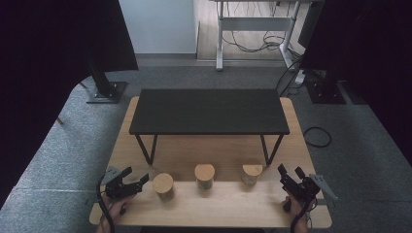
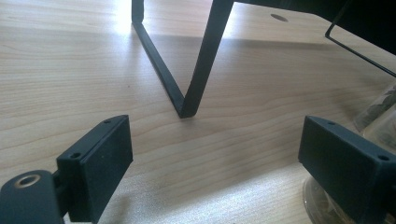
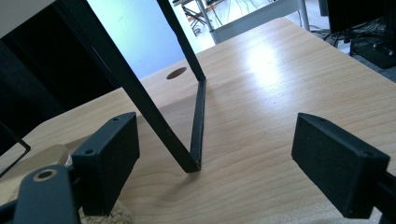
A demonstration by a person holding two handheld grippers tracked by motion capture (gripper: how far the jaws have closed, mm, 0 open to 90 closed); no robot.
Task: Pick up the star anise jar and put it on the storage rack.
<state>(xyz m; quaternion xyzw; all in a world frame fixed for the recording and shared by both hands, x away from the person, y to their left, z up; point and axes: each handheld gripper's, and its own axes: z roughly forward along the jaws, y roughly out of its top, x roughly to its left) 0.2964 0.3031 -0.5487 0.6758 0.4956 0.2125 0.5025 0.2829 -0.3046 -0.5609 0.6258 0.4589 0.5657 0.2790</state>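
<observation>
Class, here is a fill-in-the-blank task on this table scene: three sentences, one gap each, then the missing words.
1. Between the two grippers stand ____ jars in a row, the left jar nearest the left gripper.
2. Each jar has a ____ lid.
3. The jaws of the right gripper stand ____.

Missing words: three; wooden; open

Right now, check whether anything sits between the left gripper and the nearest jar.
Nothing visible does. The left gripper is open, right beside the left jar, with only bare table between them. In the left gripper view the jar sits just past the right-hand jaw.
</observation>
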